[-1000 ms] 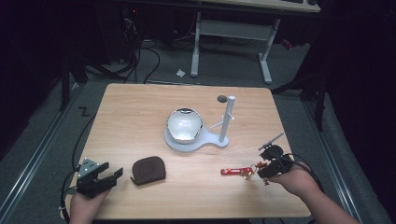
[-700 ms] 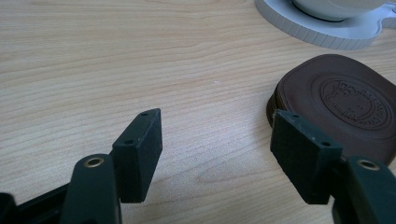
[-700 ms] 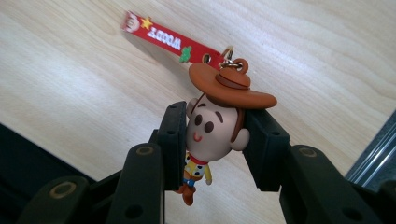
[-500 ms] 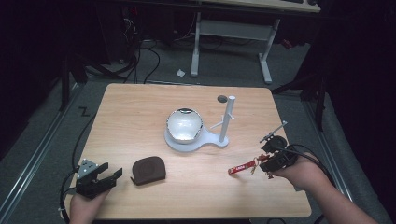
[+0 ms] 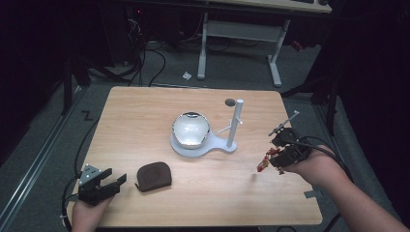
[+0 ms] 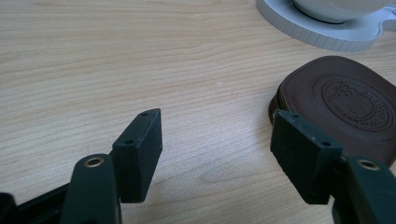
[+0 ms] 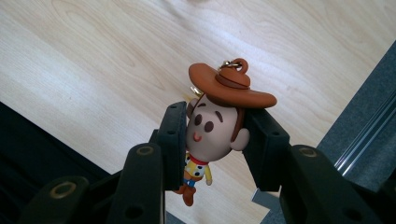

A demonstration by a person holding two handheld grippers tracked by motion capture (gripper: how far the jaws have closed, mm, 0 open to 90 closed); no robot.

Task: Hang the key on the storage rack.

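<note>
Lifting small cowboy-figure keychain with brown hat [image 7: 219, 121] in right gripper [image 5: 283, 155], jaws clamped on its head.
Keep squeeze steady, ring clear (left gripper [image 6: 224, 154] gaping, idle) toward white plastic hook stand [image 5: 232, 128].

Light fell from overhead onto the counter [image 5: 145, 121], which was evenly bright, while the surrounding floor and room lay in deep shadow. The white bowl [image 5: 191, 129] carried a glare spot on its rim. The high view was soft and slightly grainy. Both gripper views were sharp up close, with faint shadows under the brown pouch [image 6: 345, 102].
</note>
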